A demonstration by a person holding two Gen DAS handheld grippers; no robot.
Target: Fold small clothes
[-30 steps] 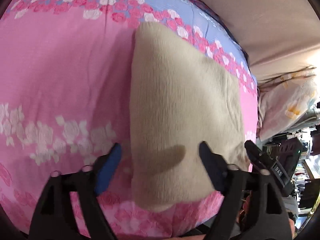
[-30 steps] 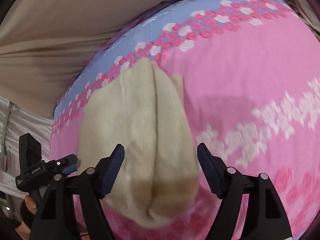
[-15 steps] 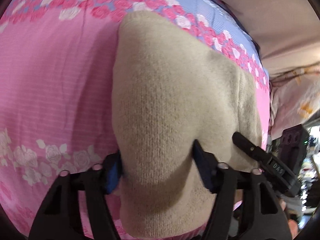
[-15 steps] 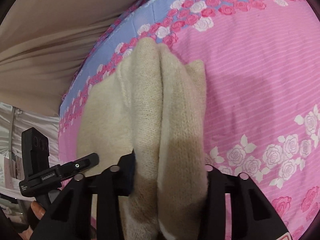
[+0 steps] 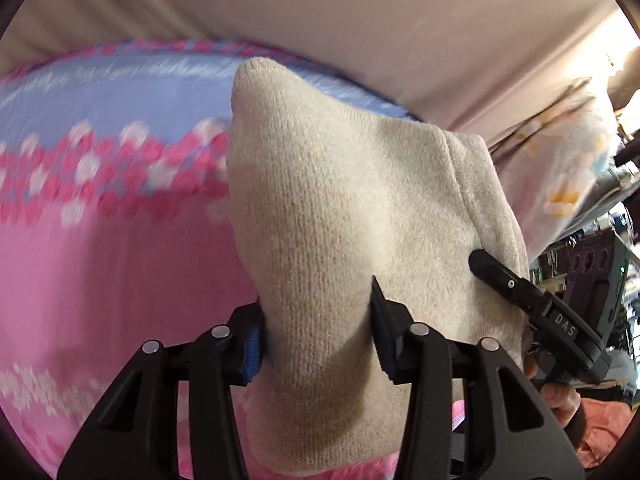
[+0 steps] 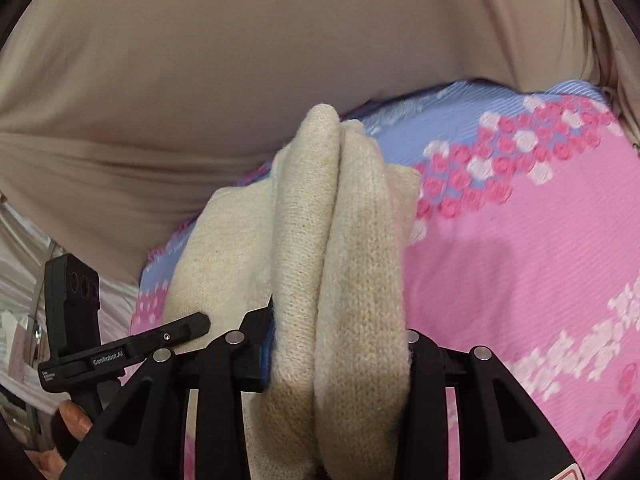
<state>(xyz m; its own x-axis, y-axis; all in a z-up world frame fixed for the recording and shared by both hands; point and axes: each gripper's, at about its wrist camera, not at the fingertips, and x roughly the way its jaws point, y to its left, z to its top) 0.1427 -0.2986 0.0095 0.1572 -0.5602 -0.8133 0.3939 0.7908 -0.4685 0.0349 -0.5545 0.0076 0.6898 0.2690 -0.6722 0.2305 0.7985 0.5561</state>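
Because a fold needs one edge carried over the rest, both tools grip the near edge of the knit garment [image 5: 352, 208] and hold it above the floral bedspread [image 5: 100, 272]. The left gripper [image 5: 316, 332] is closing, its jaws pinching a gathered ridge of the knit. The right gripper [image 6: 336, 344] is clamped on a thicker, doubled bundle at the garment's other near corner (two rolled layers show side by side). In the left view the right tool enters at 4 o'clock. The garment is beige, ribbed, soft and thick, sagging between the two grips, its far end toward 12 o'clock near the bedspread's blue border.
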